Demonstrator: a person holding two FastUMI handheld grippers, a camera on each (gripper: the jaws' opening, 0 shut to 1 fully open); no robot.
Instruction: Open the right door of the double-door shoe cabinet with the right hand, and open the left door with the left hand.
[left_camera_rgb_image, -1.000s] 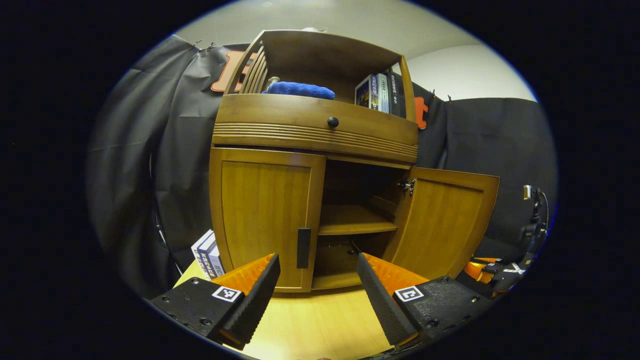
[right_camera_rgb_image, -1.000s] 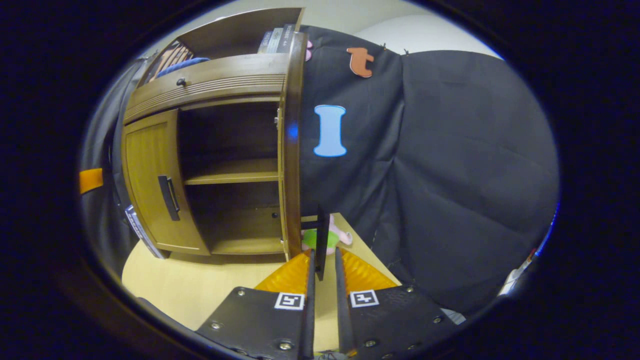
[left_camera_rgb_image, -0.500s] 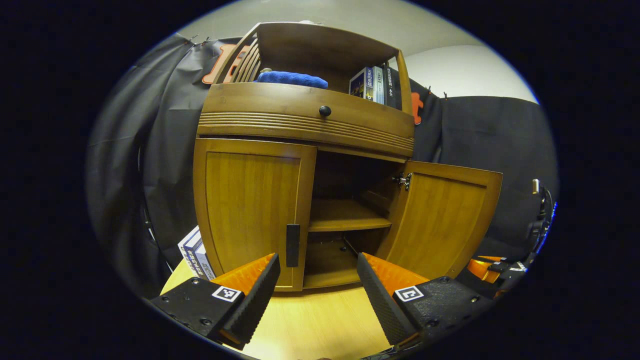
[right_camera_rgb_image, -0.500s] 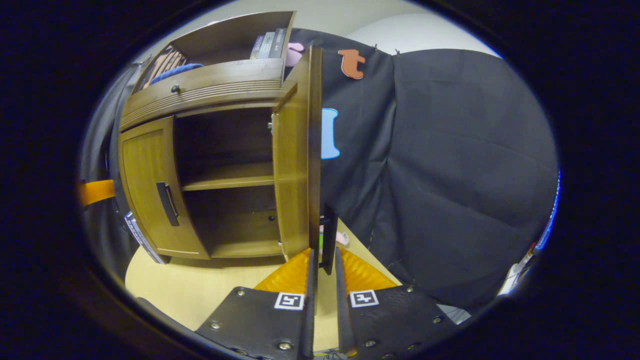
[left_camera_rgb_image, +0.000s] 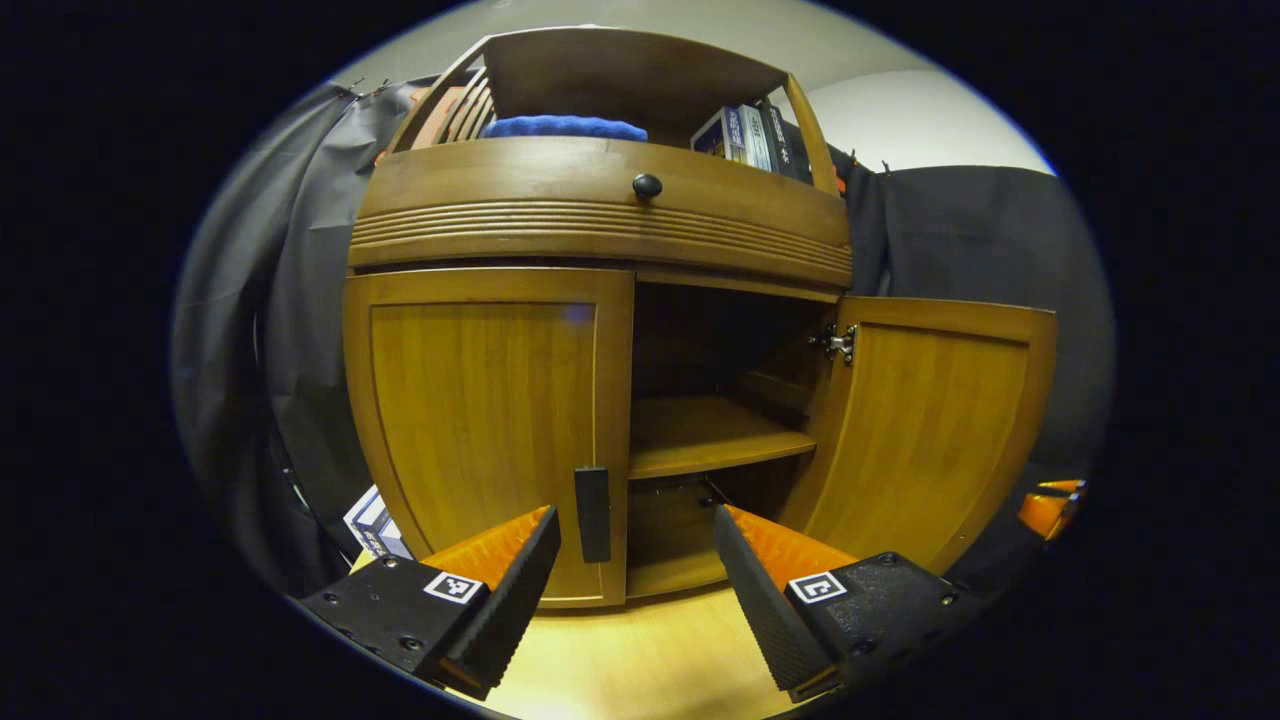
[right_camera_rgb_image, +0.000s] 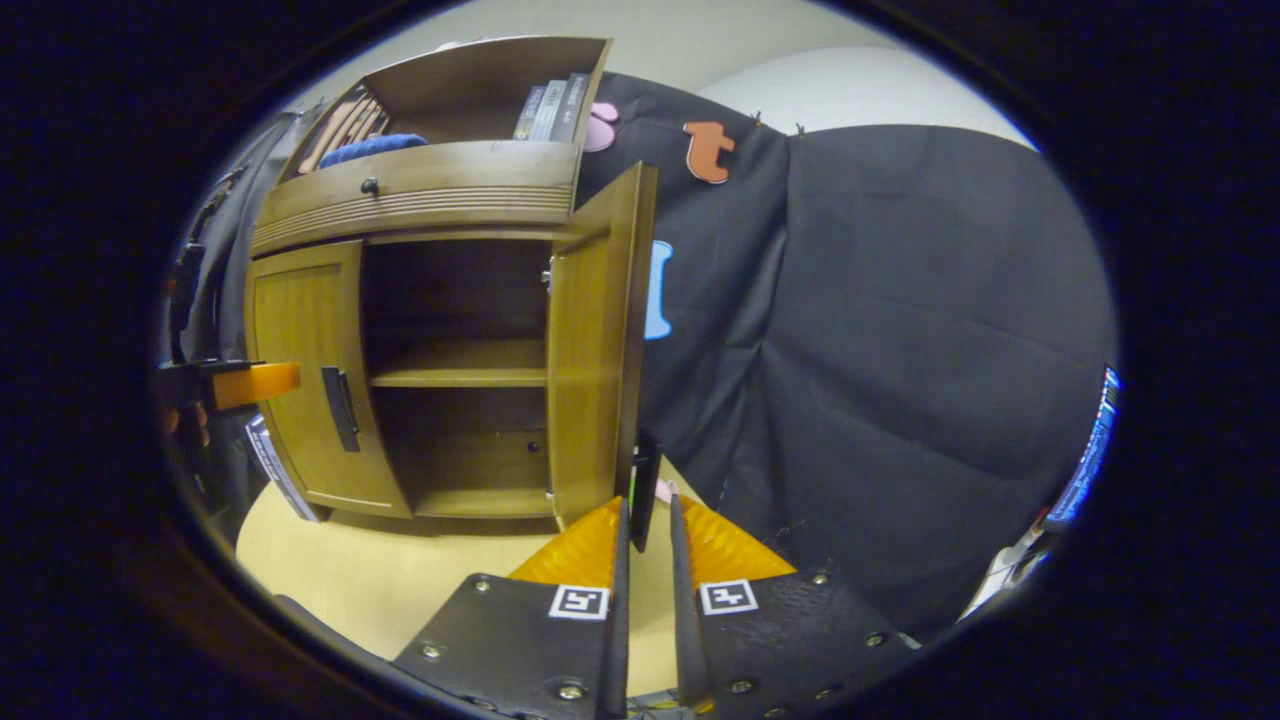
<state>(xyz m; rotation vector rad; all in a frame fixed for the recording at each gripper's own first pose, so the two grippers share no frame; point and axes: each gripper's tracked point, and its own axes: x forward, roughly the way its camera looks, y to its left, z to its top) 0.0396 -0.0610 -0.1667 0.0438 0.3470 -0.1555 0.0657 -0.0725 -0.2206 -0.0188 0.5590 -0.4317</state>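
The wooden shoe cabinet (left_camera_rgb_image: 600, 215) stands on a light table. Its left door (left_camera_rgb_image: 480, 420) is closed, with a dark vertical handle (left_camera_rgb_image: 592, 500) at its inner edge. My left gripper (left_camera_rgb_image: 636, 518) is open just in front of that handle, which shows between the fingers, nearer the left one. The right door (left_camera_rgb_image: 930, 440) stands swung open, baring two inner shelves. In the right gripper view the right door (right_camera_rgb_image: 595, 350) is almost edge-on, and my right gripper (right_camera_rgb_image: 647, 505) is shut on its dark handle (right_camera_rgb_image: 645, 480). The left gripper (right_camera_rgb_image: 250, 383) shows beside the left door (right_camera_rgb_image: 305, 370).
A drawer with a round knob (left_camera_rgb_image: 647, 185) sits above the doors. On the top shelf lie a blue cloth (left_camera_rgb_image: 565, 127) and books (left_camera_rgb_image: 745, 140). More books (left_camera_rgb_image: 375, 520) lean at the cabinet's left foot. Black cloth (right_camera_rgb_image: 900, 350) hangs close behind and to the right.
My left gripper has moved in toward the left door, bringing the handle between its open fingers. The right door has swung wider with my right gripper holding its handle.
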